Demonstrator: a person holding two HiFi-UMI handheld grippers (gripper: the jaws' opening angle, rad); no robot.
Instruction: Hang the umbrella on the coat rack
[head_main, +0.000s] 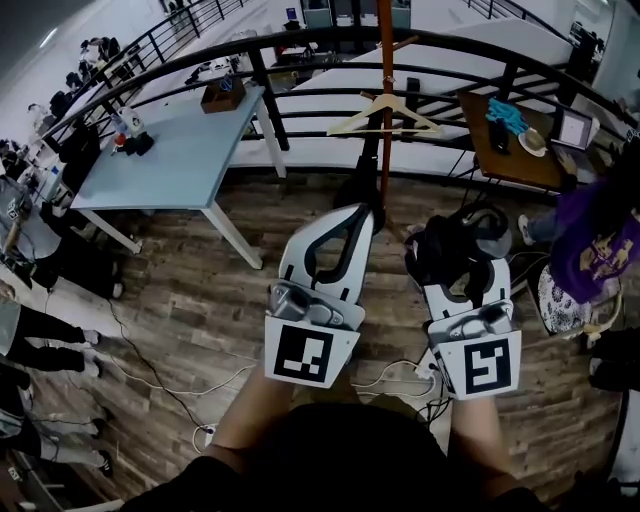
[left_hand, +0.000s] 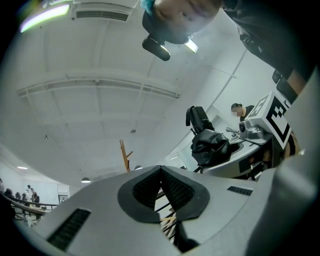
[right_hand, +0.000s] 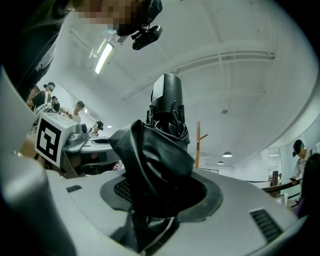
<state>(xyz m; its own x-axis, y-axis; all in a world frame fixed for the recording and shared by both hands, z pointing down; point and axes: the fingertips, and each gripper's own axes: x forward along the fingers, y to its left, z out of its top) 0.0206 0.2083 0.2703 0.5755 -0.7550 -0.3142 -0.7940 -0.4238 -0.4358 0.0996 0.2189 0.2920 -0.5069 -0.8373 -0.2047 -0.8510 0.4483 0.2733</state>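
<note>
1. Umbrella (head_main: 452, 248): black, folded and compact. Its long axis is close to upright, crossing the jaws rather than lying along them. The squared black end is uppermost (probably the handle, not certain).
2. Right gripper (head_main: 462, 275): jaws pinch the bunched fabric of the umbrella's lower part. The pads sit either side of it, and the rest rises above the jaw line. A thin pale cord hangs below the grip.
3. Left gripper (head_main: 355, 212): jaw tips pressed together with nothing between them. It is level with the right gripper and just beside it, not touching the umbrella.
4. Coat rack (head_main: 385, 60): an orange-brown pole ahead of both grippers, lined up roughly between them. A wooden hanger (head_main: 383, 118) is on it. The umbrella is apart from the rack, not yet hung.
5. Wood-plank floor (head_main: 200, 290) lies below, with a pale blue table (head_main: 170, 160) to the left.
</note>
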